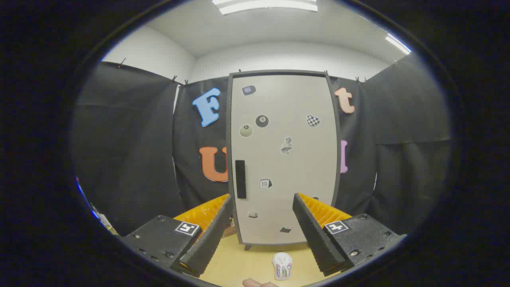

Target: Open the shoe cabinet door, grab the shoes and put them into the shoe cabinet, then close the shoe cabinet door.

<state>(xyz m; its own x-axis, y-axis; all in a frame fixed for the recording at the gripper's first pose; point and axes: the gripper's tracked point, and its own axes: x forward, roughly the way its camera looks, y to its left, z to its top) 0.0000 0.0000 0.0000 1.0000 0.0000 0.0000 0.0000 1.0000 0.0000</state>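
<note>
Pale grey and shut, the shoe cabinet door (283, 159) stands upright beyond the gripper (263, 207) — its fingers spread wide apart, clamping nothing — while a white shoe (282, 266) lies on the wooden floor (239, 263) between them, before the cabinet.

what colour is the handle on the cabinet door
Black, a dark vertical bar near the pale door's left edge, seen in the gripper view.

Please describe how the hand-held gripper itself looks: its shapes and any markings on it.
The hand-held gripper has two wedge-shaped fingers with ridged inner faces, set open. Each is mounted on a block with a textured surface, visible screws, and one square black-and-white marker.
</note>
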